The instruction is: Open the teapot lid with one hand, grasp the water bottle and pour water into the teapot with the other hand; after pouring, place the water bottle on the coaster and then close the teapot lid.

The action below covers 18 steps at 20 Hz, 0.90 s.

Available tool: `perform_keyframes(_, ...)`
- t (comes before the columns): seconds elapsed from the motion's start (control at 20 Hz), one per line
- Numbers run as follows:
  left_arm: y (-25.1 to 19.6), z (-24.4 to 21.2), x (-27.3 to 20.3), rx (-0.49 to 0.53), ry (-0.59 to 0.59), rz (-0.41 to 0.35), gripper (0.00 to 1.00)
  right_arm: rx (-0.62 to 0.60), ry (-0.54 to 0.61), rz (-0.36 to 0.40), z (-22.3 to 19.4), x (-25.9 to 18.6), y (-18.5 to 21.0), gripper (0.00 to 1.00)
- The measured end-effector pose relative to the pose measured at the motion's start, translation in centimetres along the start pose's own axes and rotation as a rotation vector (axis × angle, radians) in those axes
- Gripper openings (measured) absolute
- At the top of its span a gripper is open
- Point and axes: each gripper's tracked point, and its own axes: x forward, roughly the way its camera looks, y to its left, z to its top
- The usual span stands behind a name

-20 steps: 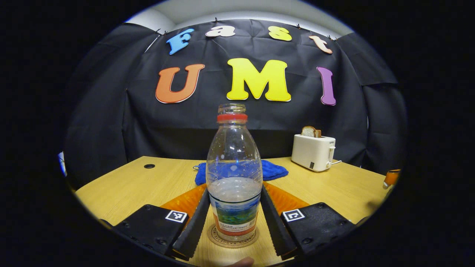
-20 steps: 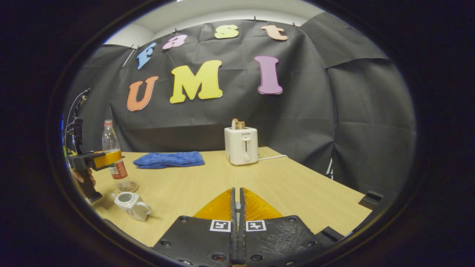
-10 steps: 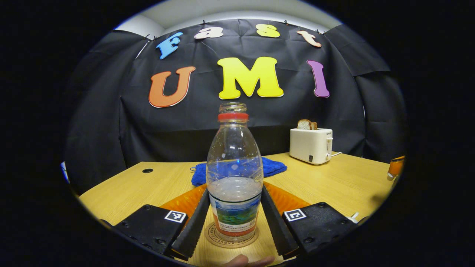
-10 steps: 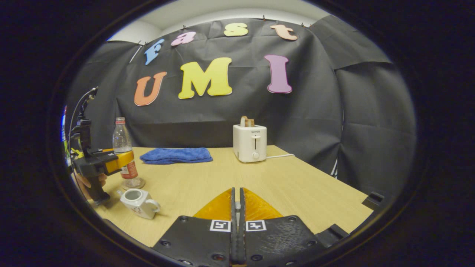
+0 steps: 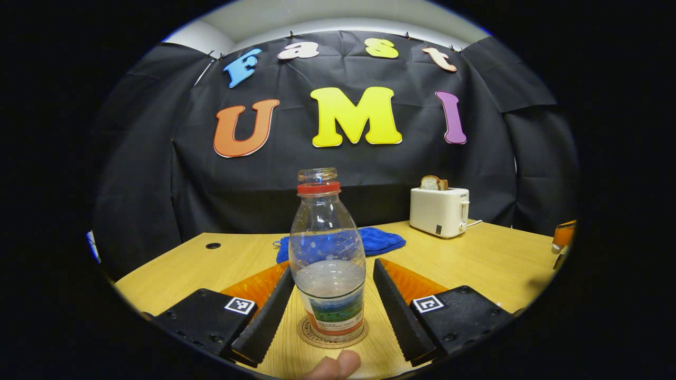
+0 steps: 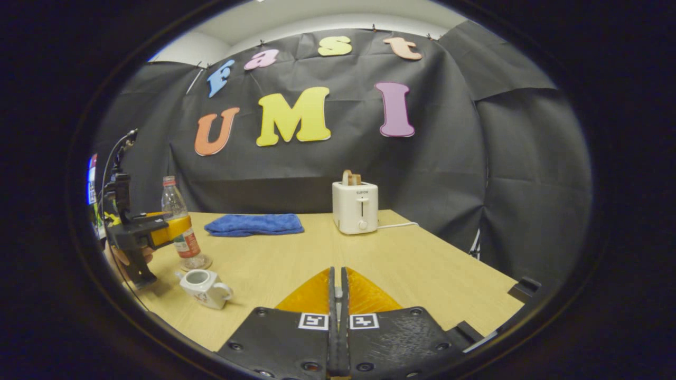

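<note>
Clear bottle [image 5: 327,258] sits on its coaster [image 5: 331,338], so our left fingers [image 5: 261,322] spread wide; right fingers [image 6: 338,311] pinch tight.

water bottle [image 5: 327,264]: clear glossy plastic | table [image 5: 491,264]: matt wood grain | towel [image 6: 254,224]: soft cloth | teapot [image 6: 203,287]: glossy ceramic

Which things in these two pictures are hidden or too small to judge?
- Teapot, right gripper view: small and far; the water level inside is not visible.
- Lid: the right tongs look shut, but whether they hold the lid is hidden by their own fingers.
- Coaster, left gripper view: its middle is covered by the bottle standing on it.
- Left tongs: open around the bottle; the bodies are cut off by the lower edge.
</note>
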Motion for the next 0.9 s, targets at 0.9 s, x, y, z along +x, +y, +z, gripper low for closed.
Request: perform_keyframes(0.9,1.5,-1.7,-5.0,-0.011,0.009,0.017,0.93,-0.003,-0.022,0.125,0.7,-1.5,4.8,0.00)
